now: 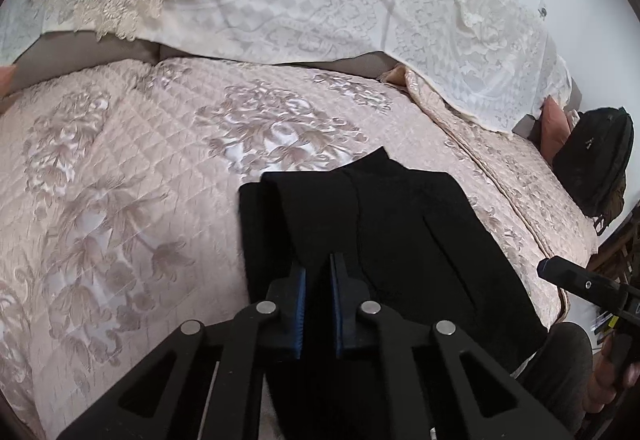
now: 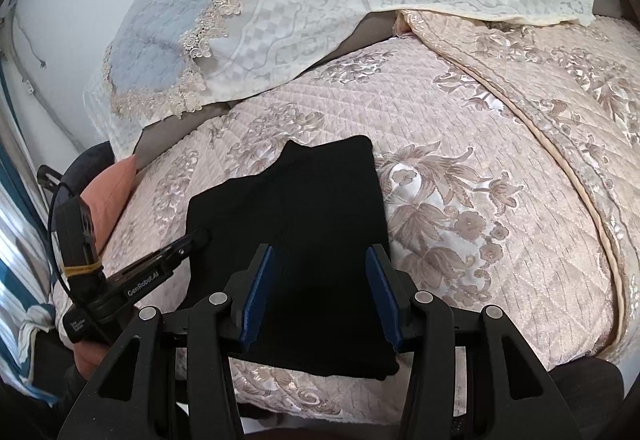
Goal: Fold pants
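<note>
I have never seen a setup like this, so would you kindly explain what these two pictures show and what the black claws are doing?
There is no robot here: a person holds a hand-held gripper in each hand, and each carries a wide-angle camera looking along its two fingers. One picture is from the left gripper, the other from the right gripper. Both look at a bed with a pink floral quilt and a lace cover further back. On the quilt lie black pants, already partly folded. The left gripper's jaws are nearly closed with the cloth at their tips, apparently pinching it. The right gripper hangs open above the pants, holding nothing.
</note>
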### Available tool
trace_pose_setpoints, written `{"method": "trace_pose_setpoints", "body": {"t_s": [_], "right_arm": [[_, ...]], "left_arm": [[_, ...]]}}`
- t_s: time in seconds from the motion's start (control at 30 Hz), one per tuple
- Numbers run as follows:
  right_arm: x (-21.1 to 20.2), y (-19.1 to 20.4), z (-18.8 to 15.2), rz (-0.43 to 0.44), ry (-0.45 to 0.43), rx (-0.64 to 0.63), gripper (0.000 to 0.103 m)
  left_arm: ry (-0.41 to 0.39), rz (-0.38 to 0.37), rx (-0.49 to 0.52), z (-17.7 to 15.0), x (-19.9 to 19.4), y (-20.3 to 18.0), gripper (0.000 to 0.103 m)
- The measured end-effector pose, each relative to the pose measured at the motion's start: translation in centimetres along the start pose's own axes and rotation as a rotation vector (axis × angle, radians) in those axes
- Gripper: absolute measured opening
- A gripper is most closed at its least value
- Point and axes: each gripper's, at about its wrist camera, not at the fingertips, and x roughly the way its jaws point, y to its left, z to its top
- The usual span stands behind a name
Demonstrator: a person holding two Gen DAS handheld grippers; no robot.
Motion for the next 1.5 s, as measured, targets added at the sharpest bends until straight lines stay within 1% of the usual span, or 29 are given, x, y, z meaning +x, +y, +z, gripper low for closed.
{"method": "trace_pose_setpoints", "body": {"t_s": [0.07,0.17,0.27,0.37,0.47,0.5,0.63,0.7,0.77,0.83,0.9,0.97,1.03,1.17,1.33,1.4,1.5], "right_arm": [[0.1,-0.1,0.0,-0.002,0.002,0.005,0.049],[0.7,-0.4,-0.2,-0.007,0.010,0.007,0.049],[1.4,-1.3,-0.4,-0.023,0.018,0.031,0.049],[1.6,-2.2,-0.7,-0.032,0.023,0.049,0.049],[2.4,-3.0,-0.7,-0.073,0.051,0.052,0.049],[2.6,-3.2,-0.5,-0.070,0.054,0.055,0.048],[2.6,-2.6,1.1,-0.065,0.015,0.013,0.026],[3.4,-2.0,2.3,-0.055,0.006,-0.020,0.022],[4.5,-1.6,3.3,-0.056,0.013,-0.039,0.022],[5.9,-1.0,4.3,-0.048,0.026,-0.065,0.022],[7.2,-0.9,5.0,-0.063,0.051,-0.077,0.022],[8.7,-1.0,5.6,-0.088,0.077,-0.089,0.022],[9.2,-1.4,5.9,-0.110,0.089,-0.080,0.022],[8.5,-1.6,5.9,-0.096,0.078,-0.071,0.022],[7.4,-1.3,5.1,-0.072,0.069,-0.080,0.022],[7.2,-1.1,4.8,-0.069,0.066,-0.085,0.022],[6.7,-0.6,4.6,-0.060,0.046,-0.100,0.023]], "left_arm": [[0.001,-0.009,0.004,-0.1,-0.2,0.1,0.008],[0.008,0.001,0.037,-0.2,0.2,-0.3,0.008],[0.023,0.000,0.039,-0.2,0.8,-0.3,0.008],[0.013,-0.001,0.050,-0.7,0.3,-0.3,0.008],[0.015,-0.002,0.047,-1.0,0.3,-0.2,0.009],[0.014,-0.002,0.046,-1.0,0.2,-0.2,0.009],[0.019,-0.001,0.048,-0.8,0.3,-0.3,0.009],[0.026,-0.005,0.044,-0.5,0.2,-0.2,0.010],[0.025,-0.017,0.032,-0.1,-0.2,-0.2,0.010],[0.005,-0.019,0.034,0.3,-1.0,-0.3,0.010],[-0.012,-0.019,0.042,0.8,-1.5,-0.6,0.010],[-0.022,-0.008,0.063,1.5,-1.7,-1.3,0.010],[-0.018,0.018,0.080,2.1,-1.3,-1.8,0.010],[0.009,0.038,0.055,2.4,-0.5,-1.4,0.012],[0.046,0.058,0.035,1.1,-0.2,-0.7,0.015],[0.048,0.072,0.029,0.8,-0.3,-0.4,0.014],[0.024,0.106,0.010,1.1,-0.8,0.2,0.015]]}}
